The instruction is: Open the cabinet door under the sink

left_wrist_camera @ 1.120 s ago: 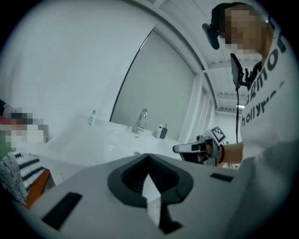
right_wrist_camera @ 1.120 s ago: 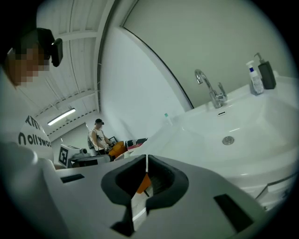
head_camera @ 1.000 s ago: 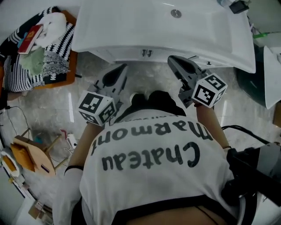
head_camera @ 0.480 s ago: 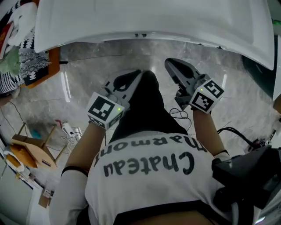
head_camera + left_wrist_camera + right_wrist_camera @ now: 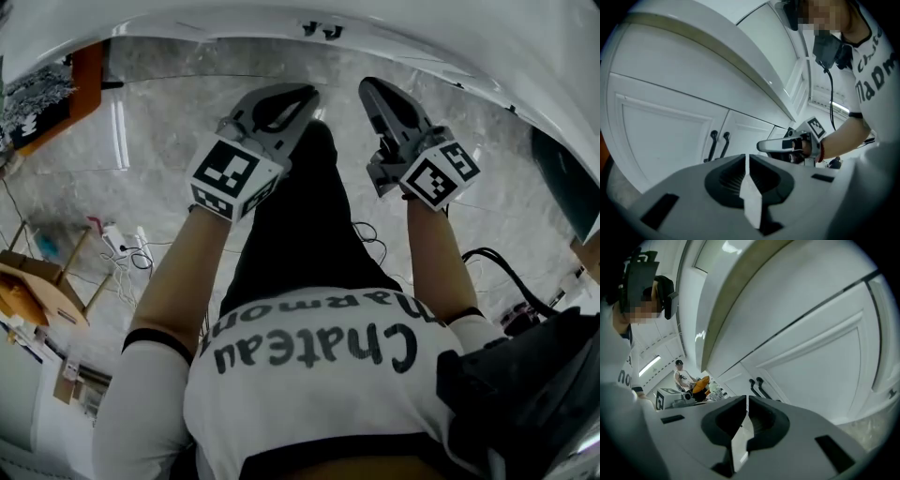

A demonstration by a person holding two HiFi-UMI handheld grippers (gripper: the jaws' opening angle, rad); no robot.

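Left gripper view: left gripper (image 5: 746, 157) and right gripper (image 5: 746, 399), both closed on nothing, hang low under the sink (image 5: 693, 61), lining up on the cabinet door (image 5: 665, 136) and its untouched handles (image 5: 713, 145).

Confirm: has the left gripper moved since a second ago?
Yes, downward. The left gripper has dropped below the sink rim, which now overhangs it. Its own view faces the cabinet doors.
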